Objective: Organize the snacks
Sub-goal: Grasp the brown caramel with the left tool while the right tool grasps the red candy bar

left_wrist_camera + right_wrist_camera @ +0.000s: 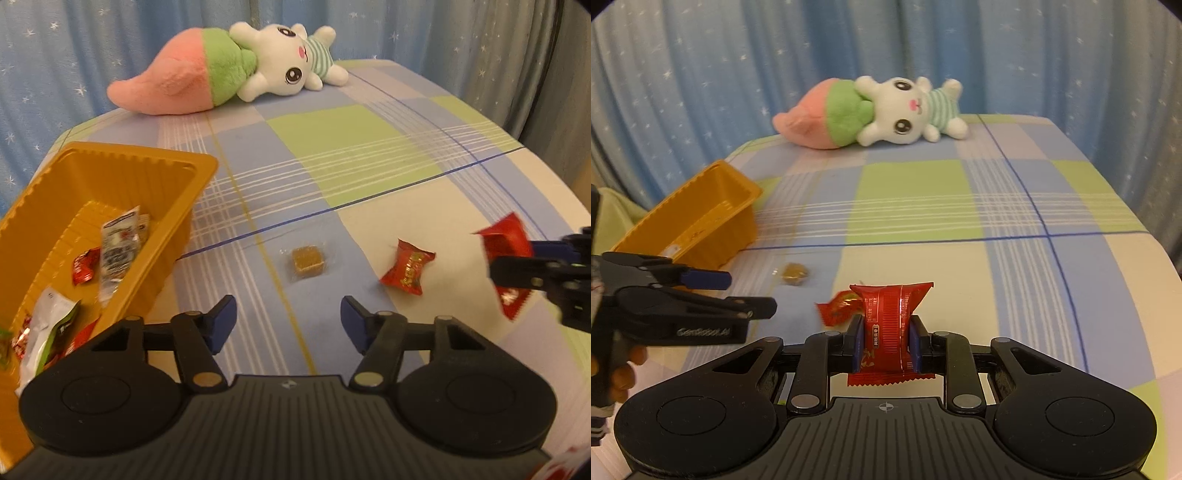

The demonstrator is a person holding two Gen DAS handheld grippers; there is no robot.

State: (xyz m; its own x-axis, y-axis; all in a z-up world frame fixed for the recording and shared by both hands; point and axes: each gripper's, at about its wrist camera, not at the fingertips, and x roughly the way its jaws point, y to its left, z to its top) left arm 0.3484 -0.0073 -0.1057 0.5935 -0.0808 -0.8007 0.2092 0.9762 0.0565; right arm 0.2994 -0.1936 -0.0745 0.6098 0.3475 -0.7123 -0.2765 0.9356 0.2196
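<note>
My right gripper [885, 341] is shut on a red snack packet [892, 317], held off the table; the left wrist view shows the same packet [504, 242] at its right edge. My left gripper [288, 323] is open with nothing between its blue pads, hovering just short of a clear-wrapped brown sweet [307, 263]. A red wrapped candy [408, 271] lies to the right of that sweet. The orange tray [122, 155] at left holds several snack packets. In the right wrist view the left gripper [738, 295] sits at left, near the brown sweet [793, 274].
A plush rabbit with a pink and green tail [236, 62] lies at the far edge of the checked tablecloth [332, 147]. Blue star-patterned curtains hang behind. A hand [622, 373] grips the left tool at the lower left of the right wrist view.
</note>
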